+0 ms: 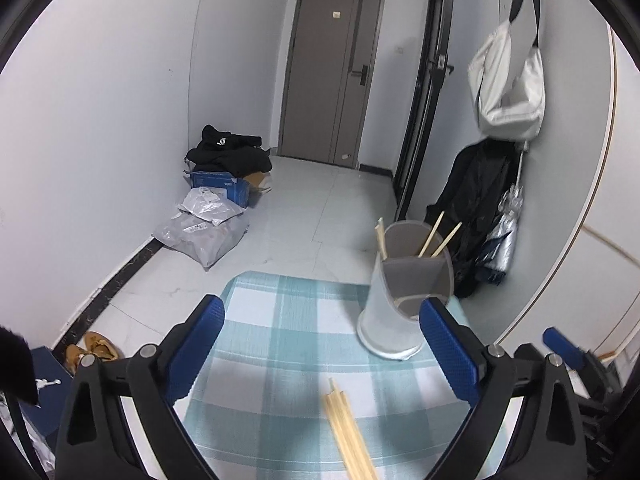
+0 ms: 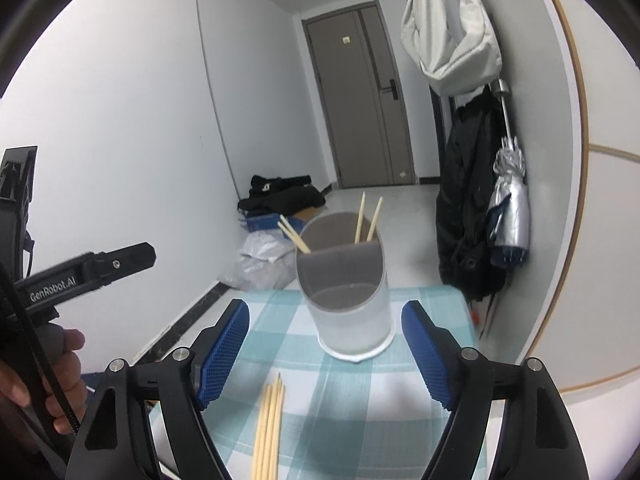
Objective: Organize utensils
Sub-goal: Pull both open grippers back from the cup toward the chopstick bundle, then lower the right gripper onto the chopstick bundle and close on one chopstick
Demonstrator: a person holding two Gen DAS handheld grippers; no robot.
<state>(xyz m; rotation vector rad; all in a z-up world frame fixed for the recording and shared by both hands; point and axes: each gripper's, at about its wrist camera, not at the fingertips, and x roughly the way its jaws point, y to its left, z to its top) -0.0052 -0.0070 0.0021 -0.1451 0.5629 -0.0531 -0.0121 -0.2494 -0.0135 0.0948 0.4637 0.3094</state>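
A frosted white utensil holder (image 1: 404, 300) (image 2: 348, 300) with a grey divider stands on a teal-checked tablecloth (image 1: 288, 332) (image 2: 360, 408). Several wooden chopsticks (image 1: 438, 236) (image 2: 370, 220) lean inside it. A bundle of loose chopsticks (image 1: 350, 432) (image 2: 270, 432) lies flat on the cloth nearer me. My left gripper (image 1: 324, 344) is open above that bundle, nothing between its blue pads (image 1: 450, 354). My right gripper (image 2: 326, 352) is open too, framing the holder's base, its pads (image 2: 224, 354) clear of everything.
The small table ends just past the holder; tiled floor lies beyond. A black coat (image 2: 468, 208) and a folded silver umbrella (image 2: 510, 208) hang on the wall at the right. A hand (image 2: 44, 384) holds the left gripper's body at the left edge of the right wrist view.
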